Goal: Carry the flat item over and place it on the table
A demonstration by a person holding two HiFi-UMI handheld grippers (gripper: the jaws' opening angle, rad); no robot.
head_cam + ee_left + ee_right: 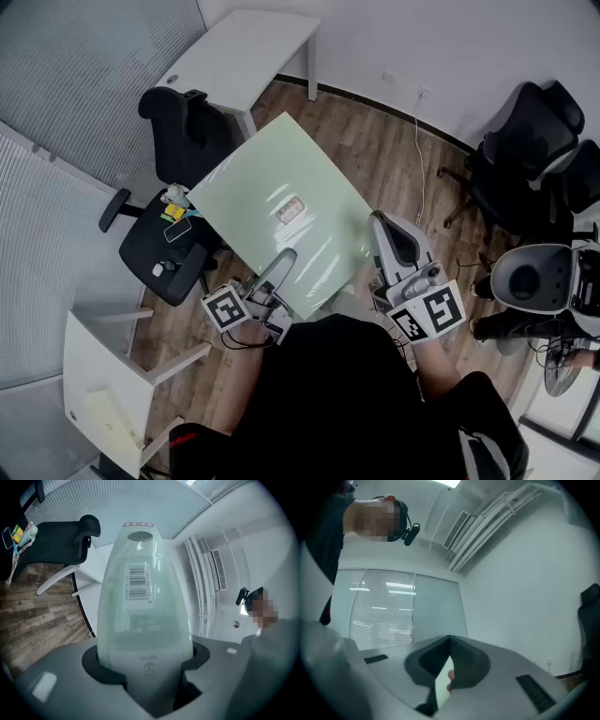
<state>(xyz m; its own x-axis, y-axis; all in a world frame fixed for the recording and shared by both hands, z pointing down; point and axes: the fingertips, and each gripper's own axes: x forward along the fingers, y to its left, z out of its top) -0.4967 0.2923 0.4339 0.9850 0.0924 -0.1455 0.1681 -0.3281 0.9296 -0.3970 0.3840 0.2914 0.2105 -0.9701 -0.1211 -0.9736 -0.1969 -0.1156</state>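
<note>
Pale green sheet (281, 220) fills the middle of the head view, held level above the wooden floor (375, 150) and resting on no furniture. A small label (290, 210) sits near its centre. The left tongs (284, 258) grip its edge at 6 o'clock and the right tongs (378, 222) grip its edge at 4 o'clock. A white desk (248, 52) stands at 12 o'clock, well apart from the sheet. A black chair (173, 244) carrying small odds and ends is at 9 o'clock, just beside the sheet's corner, and more black chairs (525, 150) are at 3 o'clock.

In the left gripper view, the sheet (140, 620) runs out from between the jaws of the left tongs (145, 660), which are clamped on it. A barcode label (138, 582) shows at 12 o'clock, and a black chair (61, 541) at 10 o'clock.

In the right gripper view, the right tongs (449, 641) are closed, their tips meeting, with the thin pale edge of the sheet (440, 684) pinched between them at 6 o'clock.
</note>
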